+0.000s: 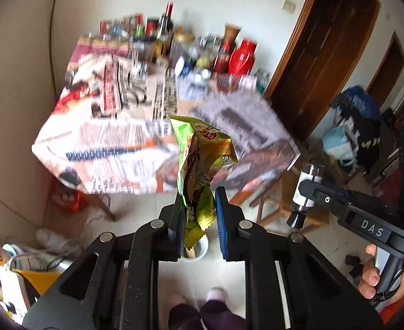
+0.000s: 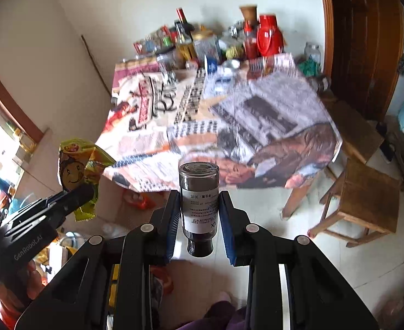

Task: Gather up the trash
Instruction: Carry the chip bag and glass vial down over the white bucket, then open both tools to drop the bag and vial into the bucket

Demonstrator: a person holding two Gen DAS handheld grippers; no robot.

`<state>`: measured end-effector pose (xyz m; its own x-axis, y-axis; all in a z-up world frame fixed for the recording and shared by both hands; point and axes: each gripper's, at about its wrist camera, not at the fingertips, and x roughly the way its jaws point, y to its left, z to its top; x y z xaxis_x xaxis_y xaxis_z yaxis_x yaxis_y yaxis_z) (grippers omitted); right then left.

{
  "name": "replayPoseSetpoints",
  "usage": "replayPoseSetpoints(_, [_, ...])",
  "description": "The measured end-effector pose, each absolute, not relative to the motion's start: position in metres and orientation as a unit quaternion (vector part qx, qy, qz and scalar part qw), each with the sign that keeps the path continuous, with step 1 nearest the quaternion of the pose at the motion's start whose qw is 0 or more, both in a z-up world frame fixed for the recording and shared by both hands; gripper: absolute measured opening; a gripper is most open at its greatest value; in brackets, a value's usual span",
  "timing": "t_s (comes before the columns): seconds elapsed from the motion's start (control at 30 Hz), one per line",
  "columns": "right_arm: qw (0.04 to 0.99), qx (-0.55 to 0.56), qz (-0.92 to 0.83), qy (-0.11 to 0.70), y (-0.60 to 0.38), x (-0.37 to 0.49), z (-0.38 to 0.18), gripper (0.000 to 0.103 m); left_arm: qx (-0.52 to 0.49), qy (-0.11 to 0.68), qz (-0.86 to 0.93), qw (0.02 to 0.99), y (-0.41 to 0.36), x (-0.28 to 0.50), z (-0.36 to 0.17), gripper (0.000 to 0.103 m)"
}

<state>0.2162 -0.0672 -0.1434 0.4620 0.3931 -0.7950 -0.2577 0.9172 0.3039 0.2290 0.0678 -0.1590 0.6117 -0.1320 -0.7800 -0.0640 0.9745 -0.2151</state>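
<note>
Left claw (image 1: 198, 214) pinches my crumpled green snack wrapper (image 1: 202, 165), which sticks up past its fingertips. Right claw (image 2: 199, 209) clamps a small dark bottle (image 2: 199, 206) upside down, cap toward me.

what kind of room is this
Probably a lived-in home dining or kitchen room: a table covered in newspaper, crowded at the back with sauce bottles and a red thermos, with wooden stools on the tiled floor beside it.
</note>
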Motion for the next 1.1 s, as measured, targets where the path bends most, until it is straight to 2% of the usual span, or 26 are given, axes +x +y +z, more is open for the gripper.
replayPoseSetpoints(0.27, [0.819, 0.070, 0.202, 0.533, -0.081, 0.244, -0.235, 0.026, -0.113, 0.508, -0.001, 0.854, 0.047, 0.260, -0.252, 0.019])
replayPoseSetpoints(0.57, [0.775, 0.046, 0.200, 0.597, -0.094, 0.270, -0.372, 0.026, -0.143, 0.583, 0.015, 0.800, 0.027, 0.285, -0.412, 0.019])
replayPoseSetpoints(0.87, [0.748, 0.030, 0.205, 0.631, -0.087, 0.289, -0.494, 0.026, -0.186, 0.623, 0.029, 0.759, 0.031, 0.299, -0.562, 0.019])
replayPoseSetpoints(1.1, [0.744, 0.013, 0.209, 0.634, -0.081, 0.300, -0.560, 0.026, -0.199, 0.635, 0.016, 0.747, 0.028, 0.318, -0.643, 0.019])
